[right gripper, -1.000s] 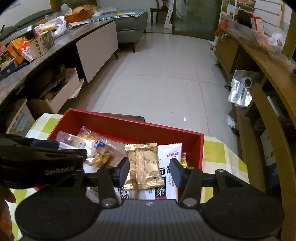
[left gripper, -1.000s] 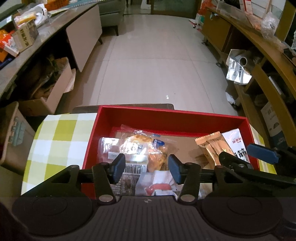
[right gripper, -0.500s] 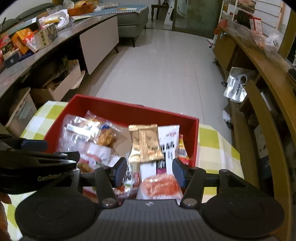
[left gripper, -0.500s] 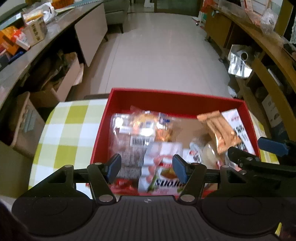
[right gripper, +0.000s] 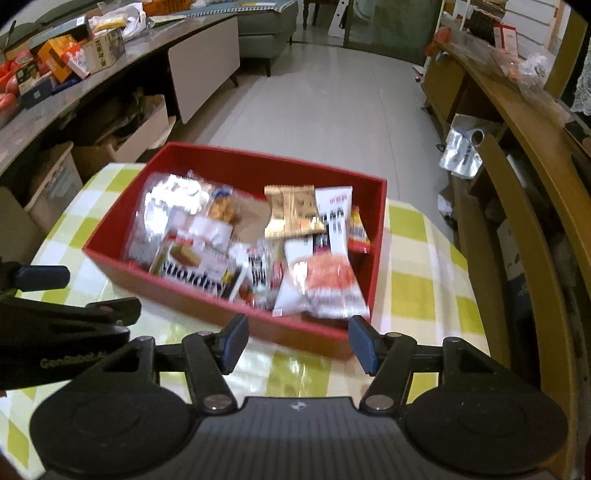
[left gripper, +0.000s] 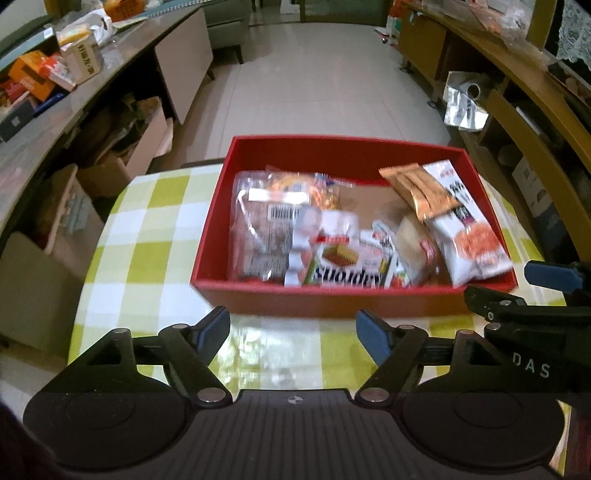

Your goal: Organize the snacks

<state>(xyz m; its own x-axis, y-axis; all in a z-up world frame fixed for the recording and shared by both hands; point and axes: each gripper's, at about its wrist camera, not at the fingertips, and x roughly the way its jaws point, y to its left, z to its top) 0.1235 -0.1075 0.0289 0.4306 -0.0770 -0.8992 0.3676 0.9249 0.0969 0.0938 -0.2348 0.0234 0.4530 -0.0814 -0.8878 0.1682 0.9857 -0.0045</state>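
Two claws sit nearest to me, both empty. My left claw (left gripper: 293,330) has its jaws opening, with only the checked cloth of the table (left gripper: 147,258) showing between them. My right claw (right gripper: 297,341) is opening too; between its blue pads I see the near right corner of the red box (right gripper: 240,166), but the pads do not press on it.

Just past both claws, the red box rests on the table and holds all the snacks I can see. At its near wall lies a wafer packet (left gripper: 343,266) with its lettering upside down. To the right of it, a white pouch with orange print (left gripper: 469,236) leans over the near right rim. On the left side lies a clear bag with a barcode (left gripper: 262,229). Farther back, a gold sachet (right gripper: 291,214) lies on the white pouch, and a small red packet (right gripper: 357,230) lies against the right wall.

Beyond the table are the tiled floor (left gripper: 317,81) and a sofa (right gripper: 266,29).
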